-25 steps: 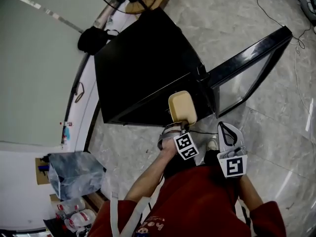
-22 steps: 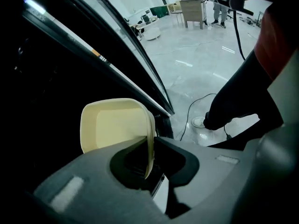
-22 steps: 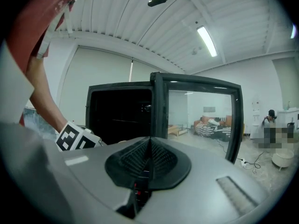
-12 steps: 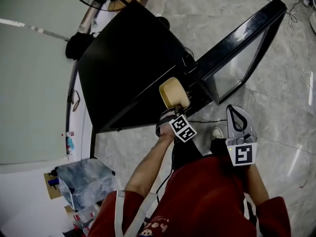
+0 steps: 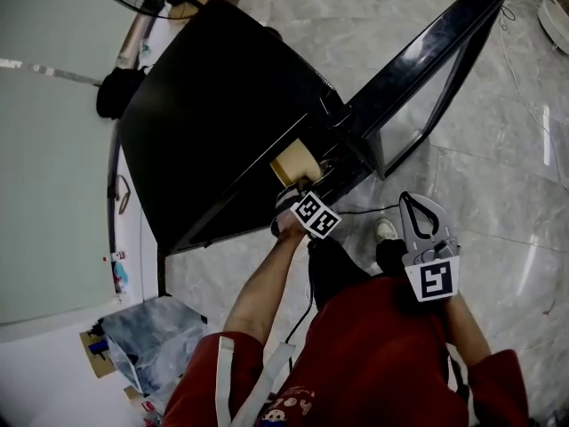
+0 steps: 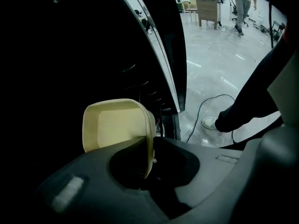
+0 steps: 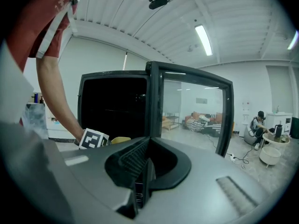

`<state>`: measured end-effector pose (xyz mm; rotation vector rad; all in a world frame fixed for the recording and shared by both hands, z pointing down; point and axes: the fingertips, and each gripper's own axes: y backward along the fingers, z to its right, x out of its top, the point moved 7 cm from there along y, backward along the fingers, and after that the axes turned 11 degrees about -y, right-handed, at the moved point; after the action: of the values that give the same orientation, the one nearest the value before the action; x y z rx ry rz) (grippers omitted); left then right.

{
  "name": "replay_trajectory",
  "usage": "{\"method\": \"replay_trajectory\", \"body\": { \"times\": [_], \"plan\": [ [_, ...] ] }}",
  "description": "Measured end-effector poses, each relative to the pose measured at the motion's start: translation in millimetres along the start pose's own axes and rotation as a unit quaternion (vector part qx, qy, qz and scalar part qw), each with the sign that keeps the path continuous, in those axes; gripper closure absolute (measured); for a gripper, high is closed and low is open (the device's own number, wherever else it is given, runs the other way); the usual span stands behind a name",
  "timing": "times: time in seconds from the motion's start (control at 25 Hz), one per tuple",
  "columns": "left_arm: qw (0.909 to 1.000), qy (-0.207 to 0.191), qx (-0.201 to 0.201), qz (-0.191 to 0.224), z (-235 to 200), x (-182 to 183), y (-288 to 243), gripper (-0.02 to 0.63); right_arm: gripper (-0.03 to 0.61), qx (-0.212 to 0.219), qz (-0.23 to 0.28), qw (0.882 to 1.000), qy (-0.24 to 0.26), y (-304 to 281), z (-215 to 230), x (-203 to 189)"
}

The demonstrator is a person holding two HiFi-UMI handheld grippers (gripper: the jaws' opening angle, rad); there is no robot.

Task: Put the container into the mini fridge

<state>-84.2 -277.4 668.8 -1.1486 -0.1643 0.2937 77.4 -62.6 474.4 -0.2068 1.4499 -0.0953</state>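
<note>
Gripping the cream container (image 6: 114,122) by its rim, the left tool (image 6: 148,158) holds it just ahead, at the dark opening of the mini fridge (image 5: 213,123); the right tool (image 7: 142,174) is closed, empty.

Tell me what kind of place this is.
Probably a large open workroom or lab hall, not a home: a wide polished tile floor, a strip light on a high ribbed ceiling, and people lounging on sofas behind the mini fridge.
</note>
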Motion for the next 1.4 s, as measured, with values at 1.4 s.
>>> {"method": "replay_trajectory", "body": {
  "times": [1.4],
  "plan": [
    [0.9984, -0.03, 0.042, -0.022, -43.4, -24.5, -55.5, 0.543, 0.578, -0.003, -0.052, 0.998, 0.032, -3.0, -35.6, -13.8]
  ]
}}
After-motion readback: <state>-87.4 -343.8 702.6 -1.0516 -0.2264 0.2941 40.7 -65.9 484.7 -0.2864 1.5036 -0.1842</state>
